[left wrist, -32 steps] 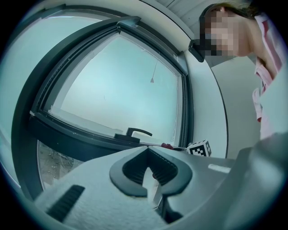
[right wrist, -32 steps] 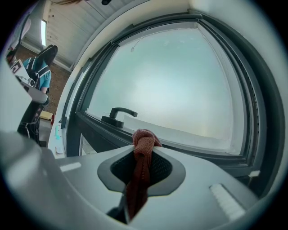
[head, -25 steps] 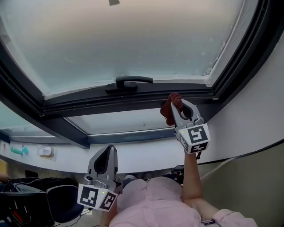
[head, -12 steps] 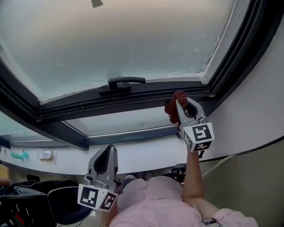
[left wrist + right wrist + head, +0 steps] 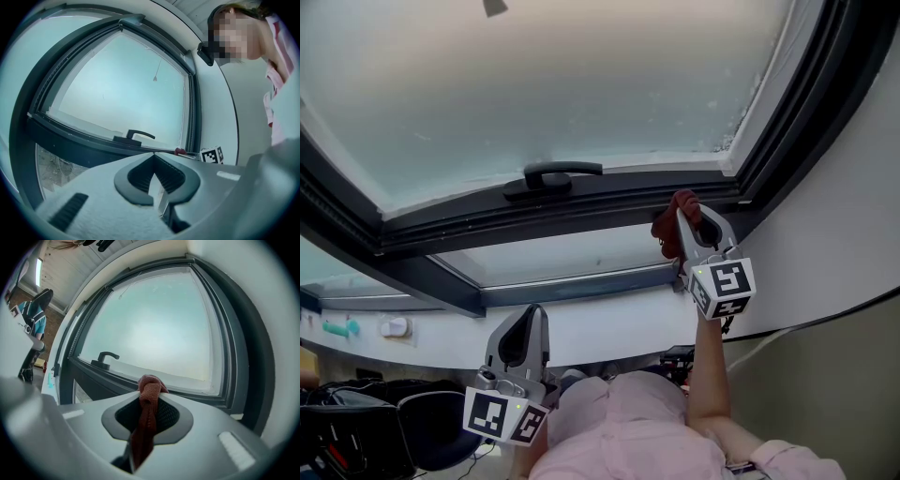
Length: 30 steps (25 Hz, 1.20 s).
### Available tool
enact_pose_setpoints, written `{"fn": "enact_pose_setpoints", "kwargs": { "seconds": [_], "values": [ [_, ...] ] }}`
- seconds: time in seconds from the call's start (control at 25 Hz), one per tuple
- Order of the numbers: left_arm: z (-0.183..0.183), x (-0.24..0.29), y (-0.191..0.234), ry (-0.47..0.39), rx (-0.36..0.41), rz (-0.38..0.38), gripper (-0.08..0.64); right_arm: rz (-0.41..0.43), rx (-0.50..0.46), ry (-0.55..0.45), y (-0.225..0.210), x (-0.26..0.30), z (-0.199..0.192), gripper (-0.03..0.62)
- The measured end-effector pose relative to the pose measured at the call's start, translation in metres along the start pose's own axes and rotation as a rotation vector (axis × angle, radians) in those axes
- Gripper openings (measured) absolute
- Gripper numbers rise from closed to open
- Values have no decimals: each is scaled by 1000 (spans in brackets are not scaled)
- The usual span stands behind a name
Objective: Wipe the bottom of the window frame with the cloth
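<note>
My right gripper (image 5: 686,212) is shut on a dark red cloth (image 5: 675,221), bunched up at the jaw tips (image 5: 149,386). The cloth sits against the dark bottom rail of the window frame (image 5: 581,208), close to the frame's right corner (image 5: 741,192). The black window handle (image 5: 553,175) lies left of the cloth on that rail (image 5: 107,358). My left gripper (image 5: 532,317) hangs low by the person's body, jaws shut with nothing between them (image 5: 153,155). From the left gripper view the red cloth (image 5: 179,151) is a small spot beside the right gripper's marker cube (image 5: 213,155).
Frosted glass (image 5: 562,84) fills the sash above the rail. A second, lower pane (image 5: 553,253) lies under the rail. The white wall (image 5: 844,234) curves away on the right. A dark chair (image 5: 431,422) and bags sit at the lower left.
The right gripper has carried the cloth rightward along the bottom rail toward the frame's right corner. The left gripper has stayed in place.
</note>
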State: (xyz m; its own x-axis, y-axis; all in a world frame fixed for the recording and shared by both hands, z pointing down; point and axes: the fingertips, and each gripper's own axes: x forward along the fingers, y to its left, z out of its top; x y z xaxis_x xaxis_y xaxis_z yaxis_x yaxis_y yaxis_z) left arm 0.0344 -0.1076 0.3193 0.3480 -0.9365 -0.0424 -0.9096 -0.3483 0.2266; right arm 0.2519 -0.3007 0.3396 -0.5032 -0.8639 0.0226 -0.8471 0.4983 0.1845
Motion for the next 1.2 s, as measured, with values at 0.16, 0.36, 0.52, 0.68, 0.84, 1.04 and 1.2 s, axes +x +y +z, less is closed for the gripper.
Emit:
{"fn": "enact_pose_setpoints", "kwargs": {
  "seconds": [0.16,0.36,0.52,0.68,0.84,1.04,1.2],
  "values": [
    [0,0,-4,-1,0,-1,0,-17,3,1,-10,-3,-2,55],
    [-1,-1,-8,1,1,5,0,-76,21,9,-35,-12,-8,57],
    [-3,3,-15,0,4,-4,0,-108,32,10,-51,-17,-12,57],
    [-3,8,-15,10,-6,-24,0,-142,37,27,-60,-20,-13,57],
    [-3,11,-17,17,-11,-30,0,-166,47,30,-69,-24,-14,57],
    [-3,15,-19,15,-9,-31,0,-173,54,25,-74,-26,-16,57],
    [-3,17,-18,16,-11,-26,0,-207,60,30,-85,-30,-18,57]
  ]
}}
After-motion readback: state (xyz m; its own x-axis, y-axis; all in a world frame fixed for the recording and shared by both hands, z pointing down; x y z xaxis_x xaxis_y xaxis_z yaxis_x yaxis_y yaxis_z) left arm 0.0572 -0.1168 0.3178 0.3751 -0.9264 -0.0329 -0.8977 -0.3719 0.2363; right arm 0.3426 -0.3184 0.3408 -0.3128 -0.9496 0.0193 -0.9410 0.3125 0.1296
